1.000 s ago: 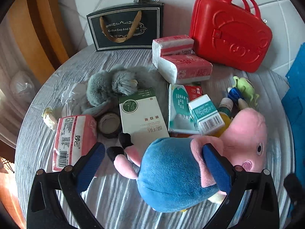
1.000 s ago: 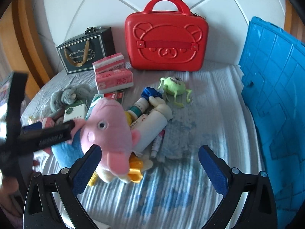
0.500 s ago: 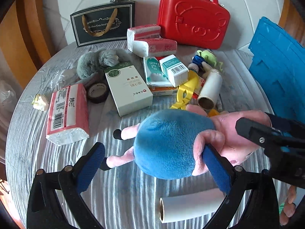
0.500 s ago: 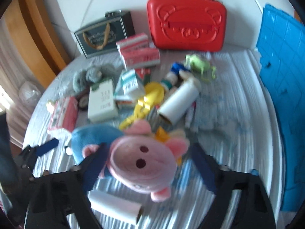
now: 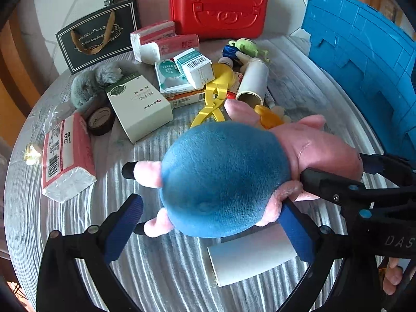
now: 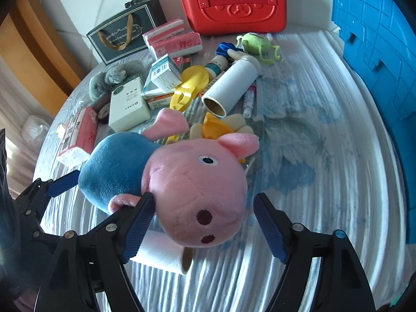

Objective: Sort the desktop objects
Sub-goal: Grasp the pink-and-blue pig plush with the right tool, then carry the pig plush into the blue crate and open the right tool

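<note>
A plush pig (image 5: 223,182) with a blue body and a pink head (image 6: 197,197) hangs just above the striped tablecloth. My left gripper (image 5: 210,228) is shut on the plush pig's body: the right pad presses its pink arm and the left pad sits by a foot. One left fingertip (image 6: 63,183) touches the blue body in the right wrist view. My right gripper (image 6: 202,231) straddles the head with jaws opening; its left pad touches the head and its right pad stands clear. A right finger (image 5: 338,187) crosses the pig's neck.
A white roll (image 5: 249,260) lies under the pig. Behind are a paper tube (image 5: 253,82), a white box (image 5: 140,106), tissue packs (image 5: 65,156), yellow tongs (image 5: 213,96) and a grey plush (image 5: 88,85). A red case (image 5: 218,5), dark gift bag (image 5: 98,36) and blue crate (image 5: 364,65) line the back and right.
The pig has come out of the pile toward the table's near edge with my left gripper. My right gripper has dropped around its head and narrowed its jaws.
</note>
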Motion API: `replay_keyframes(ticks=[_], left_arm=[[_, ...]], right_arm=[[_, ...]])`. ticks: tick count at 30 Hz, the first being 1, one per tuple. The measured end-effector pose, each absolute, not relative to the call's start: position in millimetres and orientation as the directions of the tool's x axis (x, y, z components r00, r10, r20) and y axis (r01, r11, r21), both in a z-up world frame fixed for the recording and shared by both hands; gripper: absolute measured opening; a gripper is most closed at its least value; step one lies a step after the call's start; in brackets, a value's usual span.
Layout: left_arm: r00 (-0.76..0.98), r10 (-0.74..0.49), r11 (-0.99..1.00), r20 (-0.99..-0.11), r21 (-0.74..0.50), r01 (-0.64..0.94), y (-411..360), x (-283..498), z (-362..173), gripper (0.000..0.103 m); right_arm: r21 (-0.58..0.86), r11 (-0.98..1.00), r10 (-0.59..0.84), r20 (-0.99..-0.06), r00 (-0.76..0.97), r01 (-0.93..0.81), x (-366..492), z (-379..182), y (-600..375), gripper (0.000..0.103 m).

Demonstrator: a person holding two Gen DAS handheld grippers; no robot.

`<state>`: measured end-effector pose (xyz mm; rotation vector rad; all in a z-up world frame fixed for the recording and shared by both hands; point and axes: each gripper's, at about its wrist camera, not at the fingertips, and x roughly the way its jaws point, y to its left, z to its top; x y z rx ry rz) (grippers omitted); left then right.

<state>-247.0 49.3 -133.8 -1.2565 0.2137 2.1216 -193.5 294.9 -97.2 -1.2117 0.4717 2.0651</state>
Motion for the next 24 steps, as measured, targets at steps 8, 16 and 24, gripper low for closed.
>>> replay_keyframes(ticks=[8, 16, 24], left_arm=[[-0.328, 0.483, -0.736, -0.812, -0.173, -0.655, 56.9, -238.6, -141.6, 0.103], [-0.355, 0.485, -0.721, -0.799, -0.136, -0.679, 66.8, -233.7, -147.5, 0.099], [-0.390, 0.524, -0.711, -0.757, -0.137, -0.690, 59.7, -222.9, -135.6, 0.081]], right_arm=[[-0.027, -0.690, 0.406, -0.842, -0.356, -0.723, -182.4, -101.3, 290.3, 0.079], [0.015, -0.700, 0.379, -0.840, -0.389, -0.714, -179.7, -109.5, 296.6, 0.066], [-0.017, -0.717, 0.413, -0.816, -0.405, -0.697, -175.1, -101.6, 280.8, 0.055]])
